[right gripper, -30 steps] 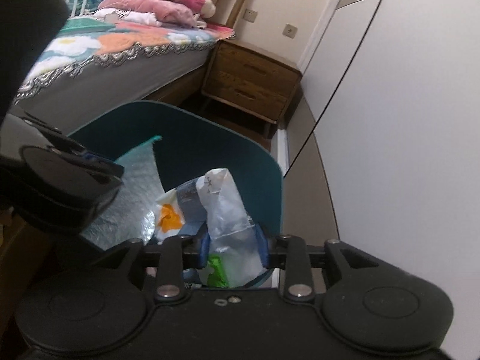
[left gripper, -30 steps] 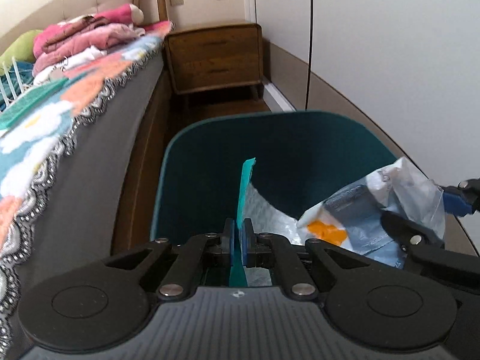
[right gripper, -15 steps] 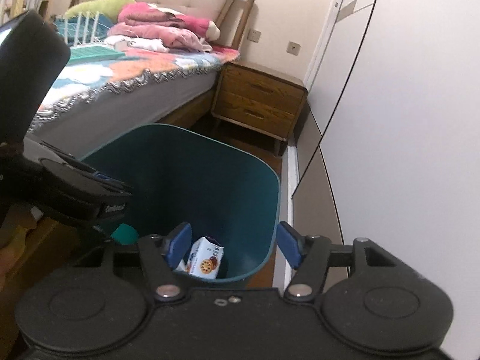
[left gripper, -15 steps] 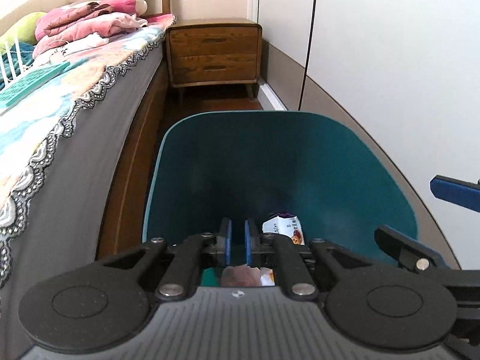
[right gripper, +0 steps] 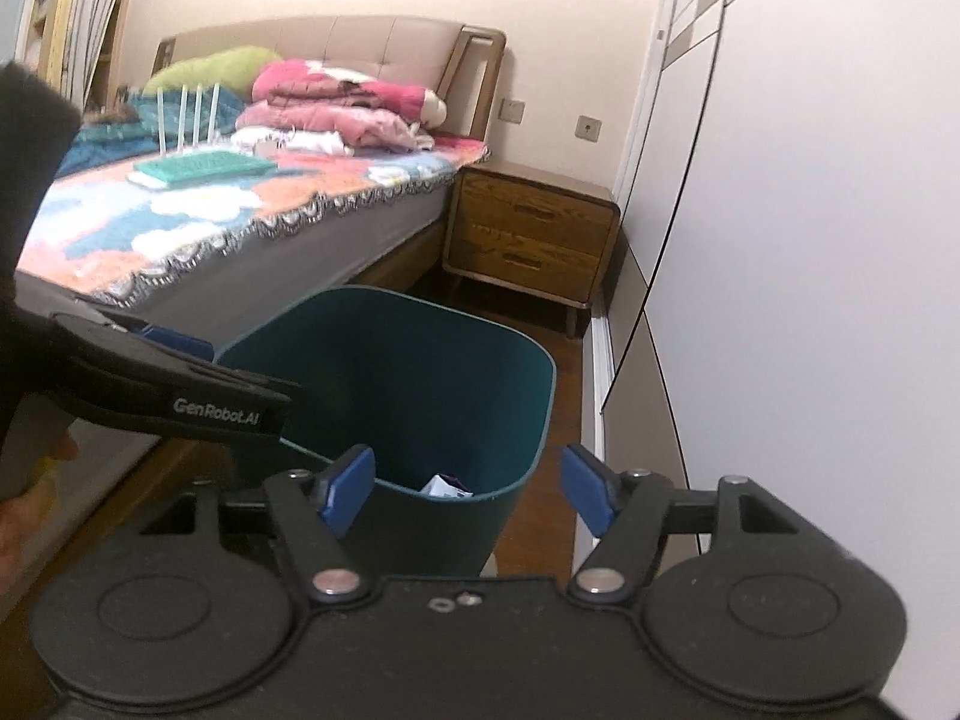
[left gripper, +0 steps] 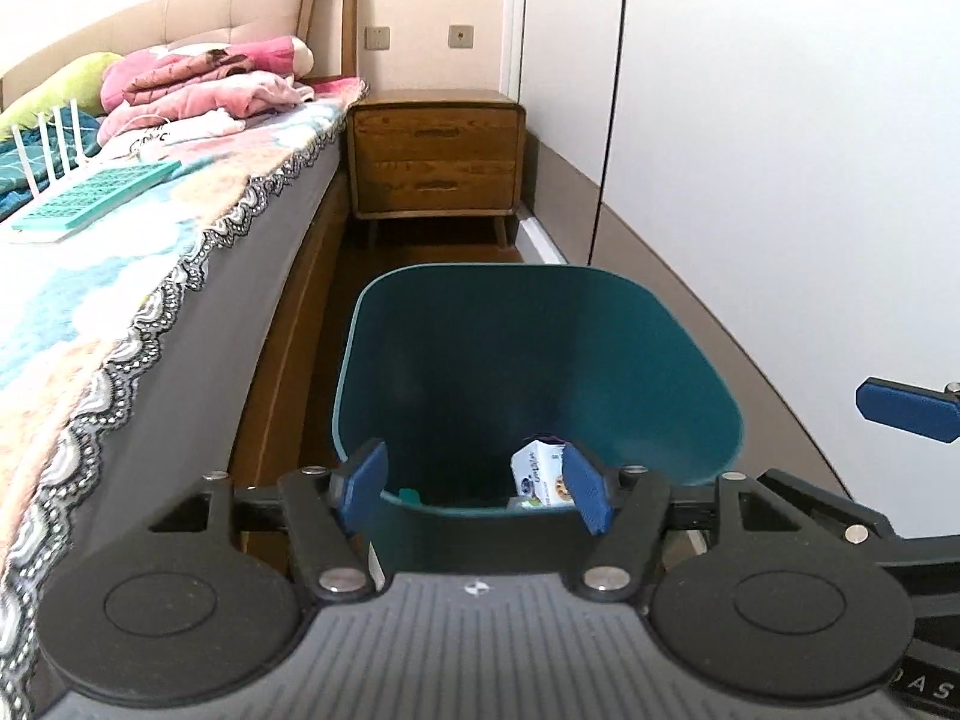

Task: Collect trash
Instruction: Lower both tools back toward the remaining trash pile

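Note:
A dark teal trash bin (left gripper: 660, 324) (right gripper: 528, 360) stands on the floor between the bed and the wardrobe. Inside it lies a small white carton (left gripper: 536, 471) (right gripper: 445, 485) among other dropped trash. My left gripper (left gripper: 474, 486) hovers over the bin's near rim, its jaws opening with nothing between the blue pads. My right gripper (right gripper: 465, 489) hangs above the bin's right front corner, jaws also opening and empty. One blue fingertip (left gripper: 906, 408) of the right gripper shows at the right edge of the left wrist view.
A bed (left gripper: 150, 276) with a patterned blanket, folded pink clothes (left gripper: 198, 84) and a teal mat (left gripper: 96, 195) runs along the left. A wooden nightstand (left gripper: 435, 156) stands behind the bin. White wardrobe doors (left gripper: 780, 150) line the right. A hand (right gripper: 30, 480) holds the left gripper.
Both grippers let go of their trash: the teal-edged silver wrapper and the plastic bag dropped into the bin. Both jaws spread apart, and both grippers pulled back and rose.

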Demonstrator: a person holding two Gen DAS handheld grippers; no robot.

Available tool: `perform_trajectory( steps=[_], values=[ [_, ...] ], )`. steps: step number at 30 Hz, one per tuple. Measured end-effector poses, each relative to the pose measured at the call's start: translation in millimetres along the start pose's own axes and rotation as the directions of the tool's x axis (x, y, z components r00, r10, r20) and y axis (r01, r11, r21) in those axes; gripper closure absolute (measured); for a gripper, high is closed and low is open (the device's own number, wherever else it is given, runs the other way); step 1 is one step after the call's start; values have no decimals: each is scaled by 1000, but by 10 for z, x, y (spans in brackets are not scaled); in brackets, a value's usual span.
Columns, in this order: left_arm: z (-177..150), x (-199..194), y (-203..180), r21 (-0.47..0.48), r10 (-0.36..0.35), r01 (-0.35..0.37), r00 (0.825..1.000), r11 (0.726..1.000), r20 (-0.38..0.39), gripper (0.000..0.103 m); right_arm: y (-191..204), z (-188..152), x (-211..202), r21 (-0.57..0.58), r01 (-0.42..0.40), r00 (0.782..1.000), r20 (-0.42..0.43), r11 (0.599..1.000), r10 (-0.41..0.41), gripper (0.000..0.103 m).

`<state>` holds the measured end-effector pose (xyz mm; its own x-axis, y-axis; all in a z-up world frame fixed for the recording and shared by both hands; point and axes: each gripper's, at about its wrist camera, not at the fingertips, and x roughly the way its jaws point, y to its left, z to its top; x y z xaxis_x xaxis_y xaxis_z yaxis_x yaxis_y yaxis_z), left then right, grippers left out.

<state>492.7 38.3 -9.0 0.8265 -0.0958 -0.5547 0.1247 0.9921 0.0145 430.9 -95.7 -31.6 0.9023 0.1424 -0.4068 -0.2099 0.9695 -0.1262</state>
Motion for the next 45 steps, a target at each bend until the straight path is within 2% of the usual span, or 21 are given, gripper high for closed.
perform_trajectory(
  steps=[1, 5, 8, 12, 18, 20, 21, 24, 30, 33, 38, 41, 45],
  values=[
    [-17, -65, -13, 1, -4, 4, 1000, 1000, 6, 31, -10, -15, -52, 10, -5, 1000, 8, 1000, 4, 32],
    [-131, -306, -67, 15, -16, 15, 999, 1000, 28, 30, -28, -96, -244, 33, -23, 999, 36, 999, 22, 28],
    [-218, -459, -97, 21, -19, 18, 999, 1000, 36, 22, -47, -177, -380, 61, -32, 998, 56, 998, 28, 24],
    [-362, -651, -97, 14, -16, 15, 999, 1000, 42, 22, -80, -312, -533, 94, -58, 996, 68, 994, 52, 22],
    [-545, -877, -15, -35, -79, 81, 996, 996, 39, 17, -113, -531, -798, 136, -68, 995, 86, 988, 56, 20],
    [-625, -932, 7, -64, -83, 85, 996, 994, 28, 9, -139, -606, -881, 163, -77, 994, 91, 984, 63, 19],
    [-660, -947, 37, -82, -101, 103, 995, 991, 21, 0, -142, -648, -919, 171, -81, 994, 92, 982, 66, 19],
    [-771, -990, 106, -118, -127, 128, 992, 985, 23, 0, -122, -785, -1017, 169, -83, 994, 86, 982, 69, 18],
    [-1106, -939, 193, -184, -177, 171, 984, 968, -16, 0, -129, -1149, -1075, 193, -84, 996, 39, 978, 78, 16],
    [-1294, -851, 220, -208, -168, 157, 985, 965, -39, 0, -124, -1369, -1032, 194, -74, 997, -2, 978, 76, 16],
    [-1623, -652, 275, -270, -201, 172, 976, 947, -83, 0, -61, -1782, -949, 189, -59, 994, -79, 980, 75, 16],
    [-1816, -564, 281, -284, -186, 156, 979, 946, -84, 0, -23, -2050, -888, 190, -57, 988, -130, 980, 83, 16],
    [-2085, -350, 254, -270, -166, 123, 975, 955, -145, 0, 54, -2450, -770, 200, -56, 973, -209, 978, 98, 16]
  ],
)
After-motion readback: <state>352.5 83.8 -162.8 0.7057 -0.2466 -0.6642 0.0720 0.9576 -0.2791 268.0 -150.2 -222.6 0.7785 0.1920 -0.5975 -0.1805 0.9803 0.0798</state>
